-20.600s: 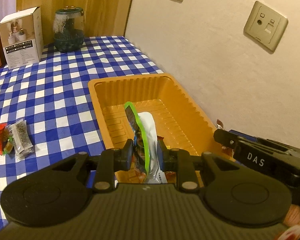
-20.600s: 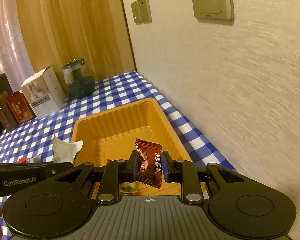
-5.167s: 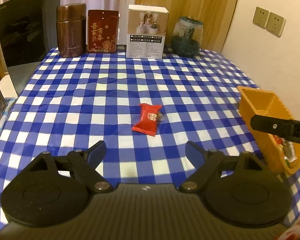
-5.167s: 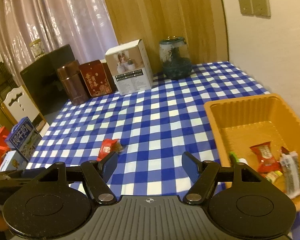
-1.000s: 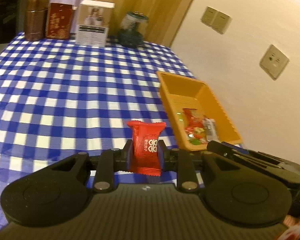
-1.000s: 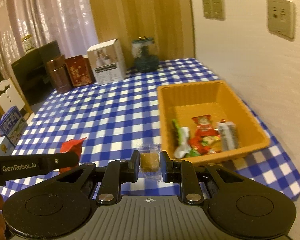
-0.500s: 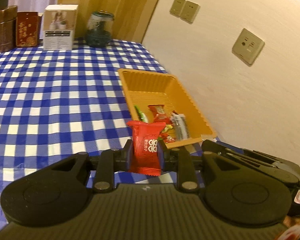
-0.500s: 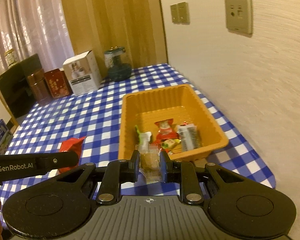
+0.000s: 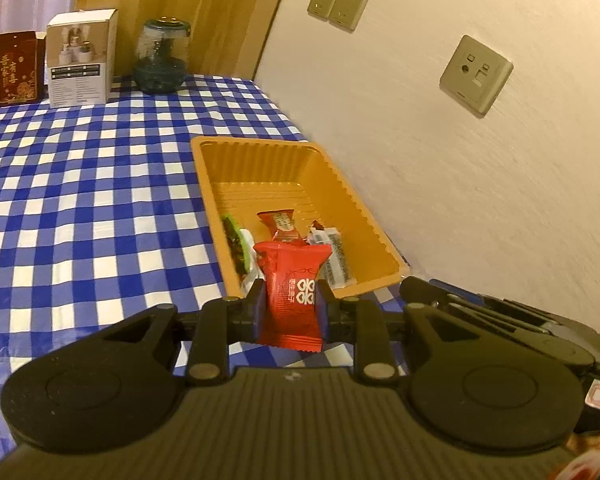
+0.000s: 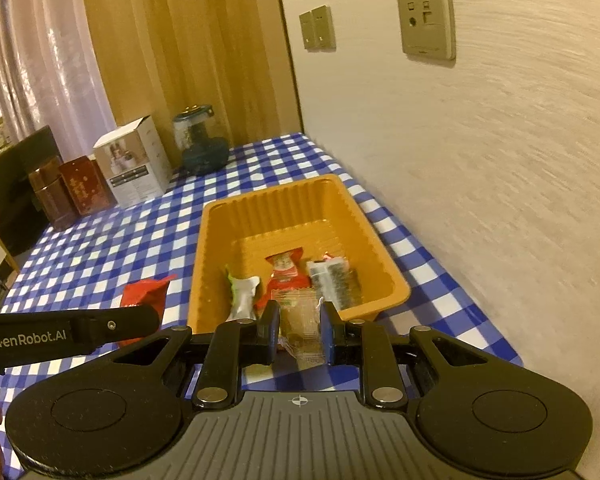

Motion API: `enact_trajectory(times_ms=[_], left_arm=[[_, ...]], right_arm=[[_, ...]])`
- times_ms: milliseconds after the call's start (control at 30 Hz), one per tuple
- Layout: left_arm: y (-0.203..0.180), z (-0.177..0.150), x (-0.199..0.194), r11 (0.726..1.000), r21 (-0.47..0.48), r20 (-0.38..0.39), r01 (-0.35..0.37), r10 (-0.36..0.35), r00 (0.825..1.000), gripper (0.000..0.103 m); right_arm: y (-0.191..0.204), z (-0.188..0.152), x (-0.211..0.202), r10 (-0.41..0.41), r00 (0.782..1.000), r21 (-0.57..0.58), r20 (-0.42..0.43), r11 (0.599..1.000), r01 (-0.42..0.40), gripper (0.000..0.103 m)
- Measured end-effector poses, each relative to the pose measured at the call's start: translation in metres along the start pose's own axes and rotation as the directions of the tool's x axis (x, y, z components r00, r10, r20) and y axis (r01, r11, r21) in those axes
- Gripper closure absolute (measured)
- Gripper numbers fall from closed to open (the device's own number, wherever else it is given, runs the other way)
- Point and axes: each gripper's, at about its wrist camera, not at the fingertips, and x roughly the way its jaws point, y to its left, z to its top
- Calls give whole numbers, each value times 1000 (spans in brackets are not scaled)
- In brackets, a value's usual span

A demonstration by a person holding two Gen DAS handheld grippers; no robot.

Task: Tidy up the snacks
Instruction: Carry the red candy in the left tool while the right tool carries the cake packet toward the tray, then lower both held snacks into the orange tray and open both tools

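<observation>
Left gripper (image 9: 291, 306) clamps a red candy (image 9: 293, 295); right gripper (image 10: 299, 330) pinches a clear packet (image 10: 301, 330), seemingly a biscuit, near the tray (image 10: 396, 280).

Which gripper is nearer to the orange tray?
Right. The right gripper is at the orange tray's near rim; the left gripper sits slightly farther back, toward its left side.

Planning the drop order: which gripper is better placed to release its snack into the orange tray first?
Probably the right. The right gripper holds its clear-wrapped snack at the orange tray's near rim, while the left gripper with the red candy sits beside the tray.
</observation>
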Motion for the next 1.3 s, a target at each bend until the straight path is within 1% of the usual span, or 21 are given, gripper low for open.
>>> enact_trajectory(times_ms=[333,667,1067,1300], left_arm=[[-8,11,21,1000,11,-3,8,-8,1000,80],[-1,26,45,1000,9,1,3,-3,1000,80],[6,39,83,1000,11,-13,-6,6,1000,80],[10,43,98,1000,7,-23,-14,14,1000,80]], right_arm=[[-10,16,14,-2,1000,-13,11,1000,2,81],[-14,38,41,-4,1000,-51,17,999,5,81],[-20,50,83,-2,1000,-44,-14,999,1,81],[-21,52,96,3,1000,-39,-25,999,-4,81]])
